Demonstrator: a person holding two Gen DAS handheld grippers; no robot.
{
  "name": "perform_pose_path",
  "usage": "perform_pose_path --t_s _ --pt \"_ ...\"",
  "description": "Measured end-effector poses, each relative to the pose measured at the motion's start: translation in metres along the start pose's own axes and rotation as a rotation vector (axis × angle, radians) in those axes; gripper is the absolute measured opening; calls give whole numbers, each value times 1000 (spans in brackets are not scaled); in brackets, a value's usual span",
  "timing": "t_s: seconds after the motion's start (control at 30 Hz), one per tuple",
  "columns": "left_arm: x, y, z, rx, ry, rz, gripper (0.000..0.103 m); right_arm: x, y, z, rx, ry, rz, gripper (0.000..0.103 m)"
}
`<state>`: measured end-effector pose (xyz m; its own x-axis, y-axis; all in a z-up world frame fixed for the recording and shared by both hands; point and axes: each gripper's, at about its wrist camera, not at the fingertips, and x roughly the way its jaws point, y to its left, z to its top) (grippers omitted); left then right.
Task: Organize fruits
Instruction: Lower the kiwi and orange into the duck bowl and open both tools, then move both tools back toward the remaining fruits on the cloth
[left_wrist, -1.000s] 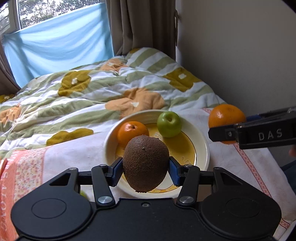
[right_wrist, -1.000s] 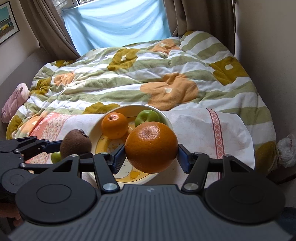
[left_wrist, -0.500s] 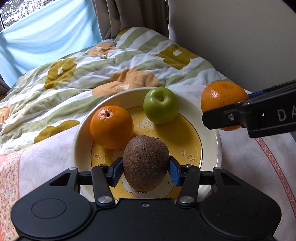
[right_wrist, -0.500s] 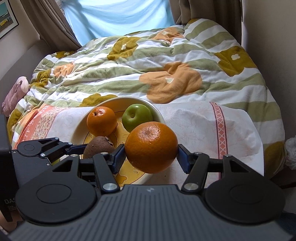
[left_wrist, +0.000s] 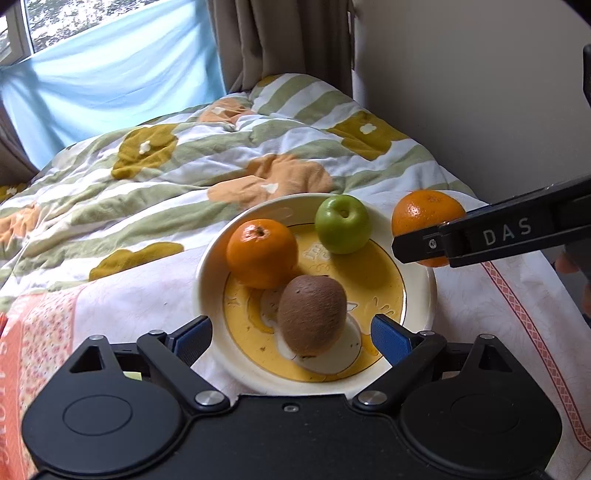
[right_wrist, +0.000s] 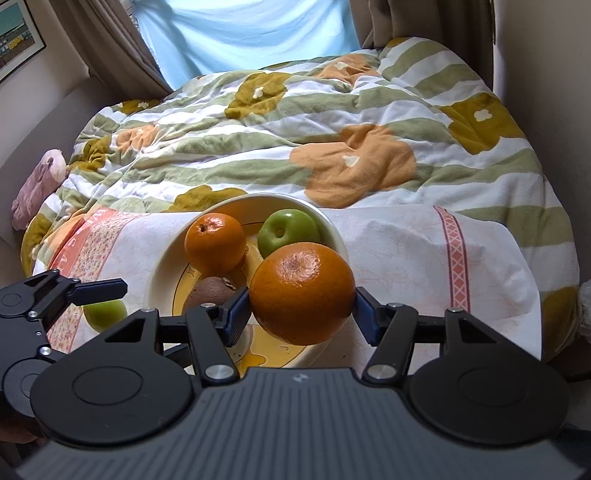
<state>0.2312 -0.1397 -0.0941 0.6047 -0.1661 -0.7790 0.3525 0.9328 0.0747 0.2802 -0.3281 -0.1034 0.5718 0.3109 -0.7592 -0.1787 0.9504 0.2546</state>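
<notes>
A brown kiwi (left_wrist: 312, 317) (right_wrist: 210, 293) lies on the cream and yellow plate (left_wrist: 207, 273) (right_wrist: 162, 266), beside a small orange (left_wrist: 262, 253) (right_wrist: 214, 242) and a green apple (left_wrist: 341, 229) (right_wrist: 286, 230). My left gripper (left_wrist: 291, 338) straddles the kiwi; its jaws are opening, and both blue pads stand well clear of the fruit. My right gripper (right_wrist: 301, 315) is shut on a large orange (right_wrist: 301, 291) (left_wrist: 424, 214), held above the plate's right rim. A second green apple (right_wrist: 105, 314) sits on the cloth left of the plate, partly hidden behind a left-gripper finger (right_wrist: 99, 288).
The plate rests on a white cloth with a pink border (left_wrist: 517, 302) (right_wrist: 454, 251), spread over a green-striped flowered quilt (left_wrist: 166, 177). A wall (left_wrist: 480, 110) runs close along the right. Curtains and a blue sheet hang at the back. A pink plush toy (right_wrist: 37, 184) lies far left.
My left gripper's jaws have spread wide and let go of the kiwi, which now lies on the plate. My right gripper still holds the large orange in much the same place.
</notes>
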Motion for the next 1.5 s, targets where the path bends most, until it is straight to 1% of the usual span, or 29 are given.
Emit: perform_pose_path --t_s 0.1,0.2,0.33,0.47,0.7,0.77,0.8,0.83,0.93,0.97,1.17,1.2,1.4,1.5 --pt "-5 5 -4 -33 9 2 95 3 8 -2 -15 5 0 75" --pt "-8 7 -10 -42 17 11 95 9 13 -3 -27 17 6 75" --pt "-14 11 -16 -53 17 25 95 26 24 -7 -114 34 -16 75" --pt "-17 15 -22 -79 28 34 95 36 29 -12 -175 34 -14 75" --pt "-24 17 -31 -84 29 38 95 44 33 -15 -230 31 -34 76" --pt "-24 17 -32 -85 30 42 95 42 35 -15 -261 17 -40 78" --pt "-25 18 -32 -85 30 44 95 41 36 -15 -270 10 -48 87" --pt "-25 18 -33 -87 30 46 95 40 37 -15 -280 6 -58 103" --pt "-26 19 -33 -93 32 52 95 35 38 -17 -287 -17 -65 103" --pt "-26 19 -33 -94 31 53 95 30 36 -19 -276 -38 -67 103" --pt "-33 19 -35 -99 25 69 95 19 31 -20 -244 -47 -56 103" --pt "-35 19 -35 -101 24 74 95 13 30 -20 -232 -57 -71 103" --pt "-56 20 -35 -124 -21 80 95 -9 35 -21 -233 -93 -77 103" --pt "-66 22 -34 -123 -41 99 96 -19 39 -22 -237 -106 -88 103"
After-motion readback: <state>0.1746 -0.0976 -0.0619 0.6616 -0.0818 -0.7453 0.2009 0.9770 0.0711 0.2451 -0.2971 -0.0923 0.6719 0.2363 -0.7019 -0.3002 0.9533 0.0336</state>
